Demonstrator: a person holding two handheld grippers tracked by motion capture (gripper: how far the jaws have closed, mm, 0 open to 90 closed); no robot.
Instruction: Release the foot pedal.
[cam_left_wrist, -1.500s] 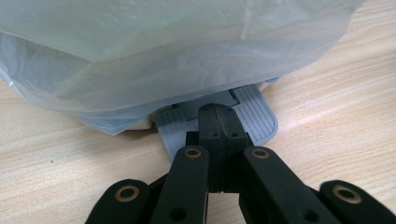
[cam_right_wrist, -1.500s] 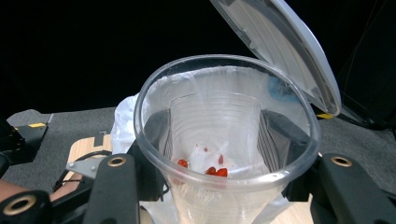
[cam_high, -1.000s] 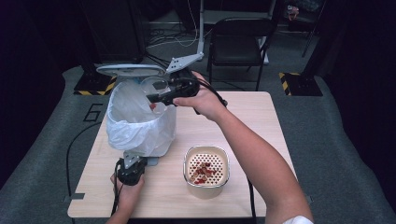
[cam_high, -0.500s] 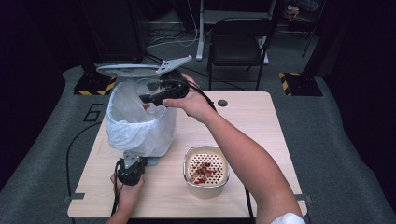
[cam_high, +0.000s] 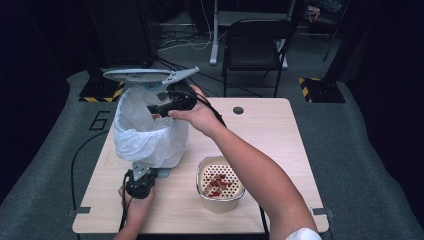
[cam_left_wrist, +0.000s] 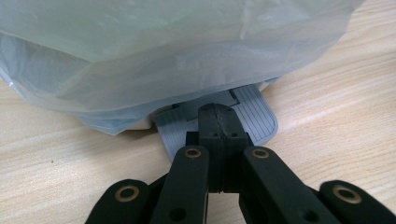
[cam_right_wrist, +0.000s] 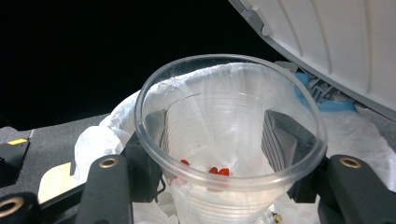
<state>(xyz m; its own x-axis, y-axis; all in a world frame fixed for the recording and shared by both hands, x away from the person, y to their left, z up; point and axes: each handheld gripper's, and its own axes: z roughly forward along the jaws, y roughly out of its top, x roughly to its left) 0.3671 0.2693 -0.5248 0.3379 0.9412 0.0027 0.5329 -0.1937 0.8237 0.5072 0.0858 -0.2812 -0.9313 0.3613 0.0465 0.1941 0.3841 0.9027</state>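
Lab or recording studio, not home. Dark room, grey carpet floor with yellow-black hazard tape patches, number "6" marked on floor. Small wooden surface stands alone in middle. Black folding chair behind, loose cables and stand leg at back.

Bright tabletop, dark surroundings, soft focus

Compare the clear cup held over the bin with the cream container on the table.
The clear cup is see-through plastic; the cream container is opaque.
The cup is clamped in the right hand-held gripper above the bag-lined bin; the container stands free on the table.
The cup holds a few red bits, the container many more. Both are open-topped.
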